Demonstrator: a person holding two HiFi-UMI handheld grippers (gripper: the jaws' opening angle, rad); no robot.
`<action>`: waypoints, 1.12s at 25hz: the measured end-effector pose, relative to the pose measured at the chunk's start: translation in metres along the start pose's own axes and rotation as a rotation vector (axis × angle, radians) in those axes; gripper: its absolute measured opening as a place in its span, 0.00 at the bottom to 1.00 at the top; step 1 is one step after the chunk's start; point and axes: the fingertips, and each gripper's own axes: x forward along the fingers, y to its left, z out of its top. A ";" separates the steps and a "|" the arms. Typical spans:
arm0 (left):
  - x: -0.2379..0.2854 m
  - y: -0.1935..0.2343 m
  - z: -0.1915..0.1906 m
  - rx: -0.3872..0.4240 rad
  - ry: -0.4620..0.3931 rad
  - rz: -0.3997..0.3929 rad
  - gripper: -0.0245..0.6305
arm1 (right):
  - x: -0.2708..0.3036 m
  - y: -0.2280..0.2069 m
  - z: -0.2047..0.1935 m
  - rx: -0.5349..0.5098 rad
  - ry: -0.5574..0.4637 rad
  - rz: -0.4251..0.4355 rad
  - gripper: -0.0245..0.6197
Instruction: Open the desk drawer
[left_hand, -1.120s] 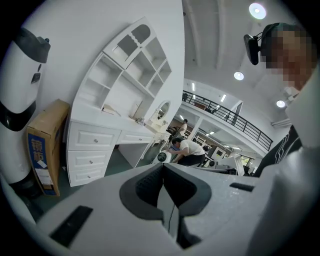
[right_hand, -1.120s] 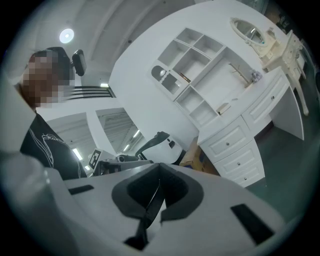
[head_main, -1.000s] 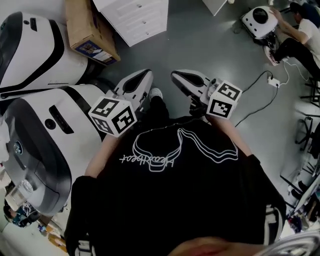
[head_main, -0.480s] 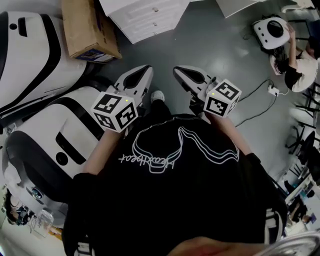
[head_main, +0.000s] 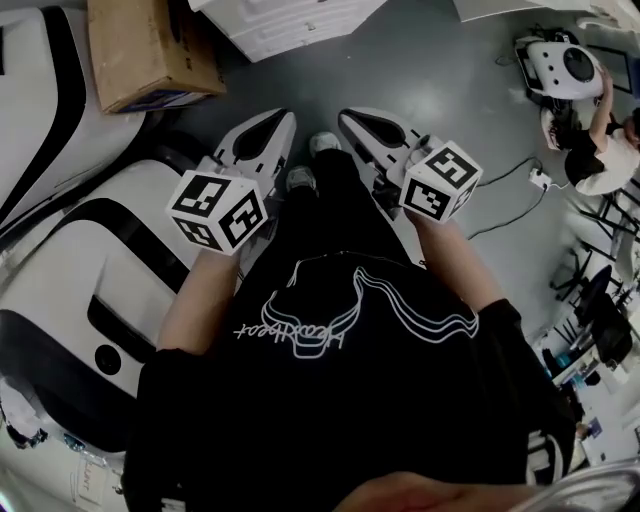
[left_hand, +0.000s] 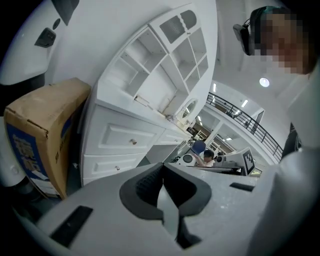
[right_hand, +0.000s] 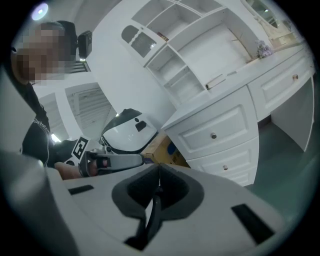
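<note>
Black shirt fabric fills the bottom of the head view, and just past it I hold both grippers out side by side above the grey floor (head_main: 450, 60). My left gripper (head_main: 281, 119) has its jaws pressed together with nothing between them. My right gripper (head_main: 351, 119) is the same, pads meeting and empty. One shoe (head_main: 322, 143) shows between the two tips. Off to the left are big white-and-black machine shells (head_main: 80, 270), with a cardboard box (head_main: 150, 50) beyond them on the floor. Farther ahead stands the white desk (head_main: 290, 28), well apart from both grippers. Its upper desk drawer (right_hand: 214, 131) is closed, with a small round knob (right_hand: 213, 135), and a second closed drawer (right_hand: 226, 164) sits right under it.
</note>
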 end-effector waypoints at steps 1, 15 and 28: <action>0.005 0.009 -0.004 -0.005 -0.005 0.008 0.04 | 0.007 -0.007 -0.005 0.000 0.007 0.003 0.05; 0.065 0.107 -0.071 -0.088 -0.027 0.091 0.04 | 0.093 -0.124 -0.074 -0.127 0.125 -0.040 0.11; 0.080 0.158 -0.113 -0.100 0.016 0.143 0.04 | 0.176 -0.248 -0.095 -0.286 0.171 -0.224 0.30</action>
